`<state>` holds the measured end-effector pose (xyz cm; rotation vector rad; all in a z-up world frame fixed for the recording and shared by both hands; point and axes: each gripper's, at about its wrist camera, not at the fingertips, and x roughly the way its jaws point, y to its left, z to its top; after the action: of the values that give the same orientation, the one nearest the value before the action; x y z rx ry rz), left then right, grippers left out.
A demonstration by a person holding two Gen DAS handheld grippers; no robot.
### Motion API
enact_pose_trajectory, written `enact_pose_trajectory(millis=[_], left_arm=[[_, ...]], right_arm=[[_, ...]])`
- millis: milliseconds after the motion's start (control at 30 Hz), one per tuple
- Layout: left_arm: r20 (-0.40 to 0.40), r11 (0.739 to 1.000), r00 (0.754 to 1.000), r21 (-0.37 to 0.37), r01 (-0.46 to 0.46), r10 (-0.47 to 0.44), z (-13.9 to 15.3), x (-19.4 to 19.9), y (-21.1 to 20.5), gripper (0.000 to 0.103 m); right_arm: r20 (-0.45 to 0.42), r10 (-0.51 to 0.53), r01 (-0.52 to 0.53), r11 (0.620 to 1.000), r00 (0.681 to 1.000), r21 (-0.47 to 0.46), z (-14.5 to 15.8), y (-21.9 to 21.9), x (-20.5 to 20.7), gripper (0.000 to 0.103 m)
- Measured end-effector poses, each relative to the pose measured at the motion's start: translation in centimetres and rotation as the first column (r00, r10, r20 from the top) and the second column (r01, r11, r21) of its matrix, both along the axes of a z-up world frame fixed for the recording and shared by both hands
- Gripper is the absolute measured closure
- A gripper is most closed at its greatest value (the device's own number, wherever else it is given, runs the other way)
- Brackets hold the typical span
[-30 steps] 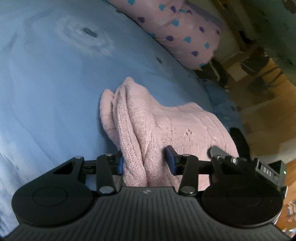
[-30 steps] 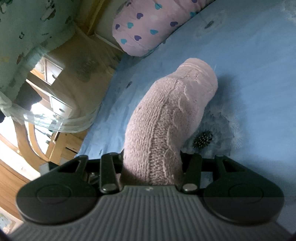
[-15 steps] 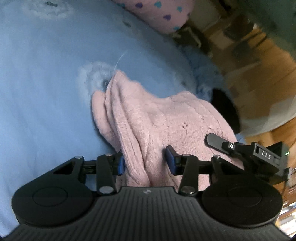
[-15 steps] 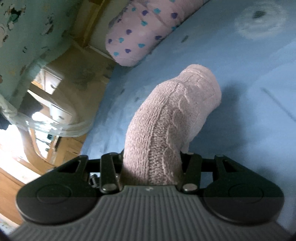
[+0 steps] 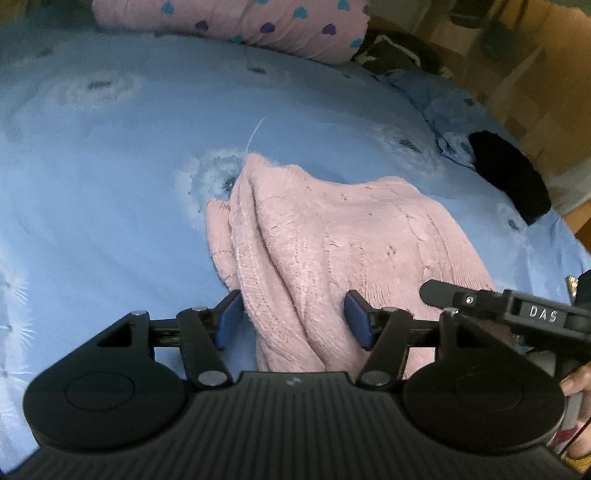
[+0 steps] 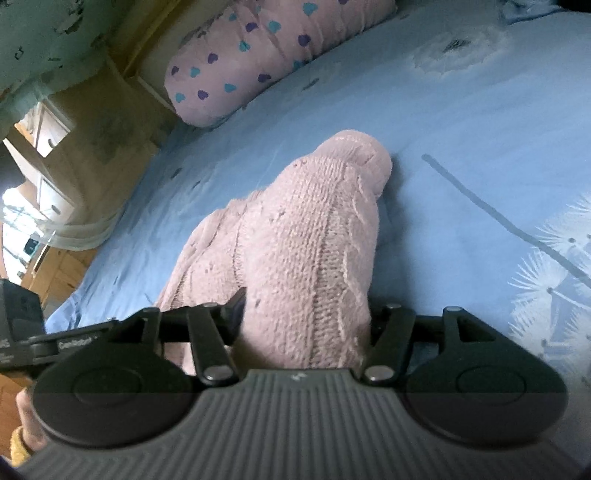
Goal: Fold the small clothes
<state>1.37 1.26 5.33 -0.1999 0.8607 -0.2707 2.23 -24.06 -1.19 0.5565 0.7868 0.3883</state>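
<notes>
1. the pink knitted garment lies bunched on the blue bed sheet, near the middle of the bed.
2. the left hand-held gripper has just been opening; its blue pads stand apart, with a fold of the knit between them and a sliver of sheet showing beside the left pad, so no pinch.
3. the right hand-held gripper has also just been opening; the knit fills the gap between its jaws, and whether the pads press on it i cannot tell.
4. a pink pillow with hearts lies at the far edge of the bed.
5. a black item rests by the bed's right side.
</notes>
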Motion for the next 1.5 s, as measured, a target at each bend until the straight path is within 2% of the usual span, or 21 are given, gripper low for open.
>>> enact_pose_trajectory(millis=[167,300,500,733,900,1500], left_arm=[[0.015,0.999,1.000,0.041,0.004,-0.005,1.4,-1.6,-1.0,0.032],[0.025,0.997,1.000,0.076,-0.016,0.014,2.0,-3.4,-1.2,0.024],[0.071,0.985,0.997,0.168,-0.045,0.034,2.8,-6.3,-1.9,0.017],[0.072,0.977,0.996,0.200,-0.068,0.055,3.1,-8.8,-2.2,0.009],[0.067,0.976,0.995,0.204,-0.081,0.069,2.4,-9.8,-2.8,0.003],[-0.020,0.951,0.993,0.290,-0.105,0.115,-2.2,-9.7,-4.7,0.003]], right_arm=[[0.057,-0.057,0.059,0.997,0.997,-0.039,1.8,-0.3,-1.9,0.040],[0.134,-0.083,0.098,0.989,0.988,-0.113,3.3,-0.5,-4.1,0.041],[0.210,-0.076,0.121,0.970,0.975,-0.213,4.2,0.0,-6.7,0.041],[0.273,-0.045,0.125,0.951,0.961,-0.284,4.6,0.6,-9.7,0.041],[0.274,-0.031,0.121,0.940,0.961,-0.320,4.0,1.2,-10.7,0.035],[0.238,-0.005,0.101,0.915,0.971,-0.390,0.0,3.1,-11.7,0.034]])
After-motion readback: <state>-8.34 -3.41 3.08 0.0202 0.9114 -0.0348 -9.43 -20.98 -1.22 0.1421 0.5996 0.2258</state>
